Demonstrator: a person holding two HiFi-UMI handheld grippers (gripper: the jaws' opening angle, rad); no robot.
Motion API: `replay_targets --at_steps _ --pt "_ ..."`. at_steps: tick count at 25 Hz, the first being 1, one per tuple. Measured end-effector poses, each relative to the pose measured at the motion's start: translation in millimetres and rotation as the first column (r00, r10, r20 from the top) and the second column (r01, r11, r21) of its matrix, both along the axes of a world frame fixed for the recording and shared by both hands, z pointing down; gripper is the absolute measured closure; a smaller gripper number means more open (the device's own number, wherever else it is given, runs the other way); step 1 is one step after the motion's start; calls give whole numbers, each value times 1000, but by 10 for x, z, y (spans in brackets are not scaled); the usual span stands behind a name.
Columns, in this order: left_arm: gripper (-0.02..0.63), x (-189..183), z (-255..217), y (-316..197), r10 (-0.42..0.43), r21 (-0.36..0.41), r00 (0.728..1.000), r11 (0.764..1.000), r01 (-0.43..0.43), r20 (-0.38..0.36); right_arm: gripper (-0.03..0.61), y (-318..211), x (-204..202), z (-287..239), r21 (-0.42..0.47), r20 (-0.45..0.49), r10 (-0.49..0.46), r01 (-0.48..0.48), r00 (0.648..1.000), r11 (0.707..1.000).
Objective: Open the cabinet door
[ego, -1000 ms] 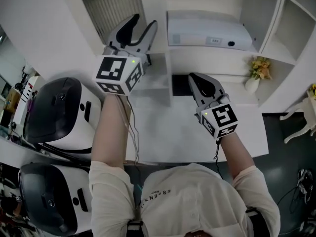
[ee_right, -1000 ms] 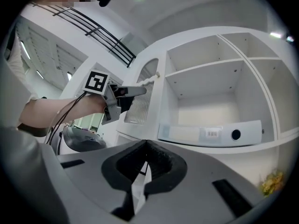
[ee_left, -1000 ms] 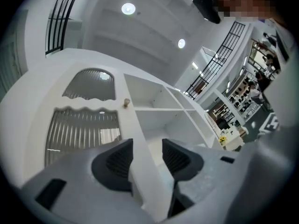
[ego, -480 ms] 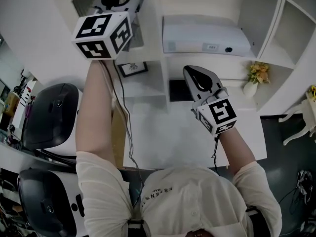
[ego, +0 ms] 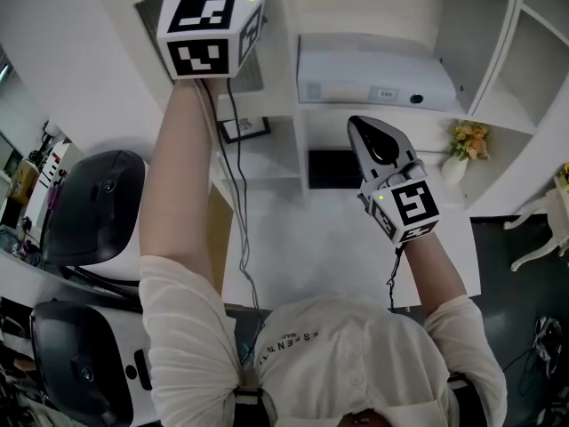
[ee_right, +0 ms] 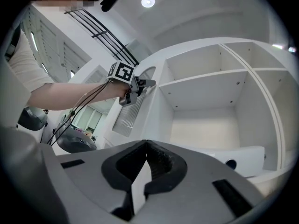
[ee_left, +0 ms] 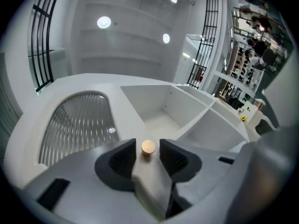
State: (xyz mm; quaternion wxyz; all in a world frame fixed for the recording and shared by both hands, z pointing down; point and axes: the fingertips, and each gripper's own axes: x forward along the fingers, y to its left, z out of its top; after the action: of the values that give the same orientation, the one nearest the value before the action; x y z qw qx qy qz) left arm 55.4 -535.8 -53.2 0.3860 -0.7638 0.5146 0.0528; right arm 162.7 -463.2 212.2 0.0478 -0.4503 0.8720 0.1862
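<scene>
Your left claw [ee_left: 147,143] is narrowing around the small round knob [ee_left: 148,147], a pale tan, flat-faced button. The ribbed dark pads stand just beside the knob on either side, with a thin gap at each. The knob sits on the edge of the cabinet door [ee_left: 79,125], a smooth white panel with an arched window of finely ribbed glass. To the right of the door, the white shelf unit [ee_right: 210,101] opens into plain square compartments with matte walls. Your right claw [ee_right: 145,146] is closed on nothing, its pads meeting, and it is held low and to the right of the door.

Below the door lies the bare white surface [ego: 302,247]. A small dark-framed picture [ego: 244,129] stands under the door. A boxy white device [ego: 373,69] lies to the door's right, and a white vase of yellow flowers [ego: 462,145] stands farther right. Left of the door are rounded black-and-white machines [ego: 89,203].
</scene>
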Motion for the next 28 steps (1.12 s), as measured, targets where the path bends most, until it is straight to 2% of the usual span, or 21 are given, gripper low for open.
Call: replay_targets --at_steps 2,4,8,14,21,28 --pt "486 -31 -30 -3 -17 32 1000 999 17 -21 564 -23 40 2 -1 4 4 -4 1000 1000" --pt "490 -45 -41 -2 -42 54 999 998 43 -24 563 -39 72 27 -5 1 6 -6 1000 1000" --pt "523 -4 -8 3 -28 45 999 999 29 -23 563 -50 152 106 3 -47 23 -23 999 1000" --pt "526 -7 0 12 34 -18 999 999 -34 -15 564 -59 183 163 -24 -24 10 -11 1000 1000" --pt "528 -29 -2 146 70 -64 997 995 -72 -32 564 93 88 143 -1 -60 -41 41 997 999" --pt "529 -103 29 422 141 -125 990 982 -141 -2 564 216 52 282 -33 -88 -81 78 993 996"
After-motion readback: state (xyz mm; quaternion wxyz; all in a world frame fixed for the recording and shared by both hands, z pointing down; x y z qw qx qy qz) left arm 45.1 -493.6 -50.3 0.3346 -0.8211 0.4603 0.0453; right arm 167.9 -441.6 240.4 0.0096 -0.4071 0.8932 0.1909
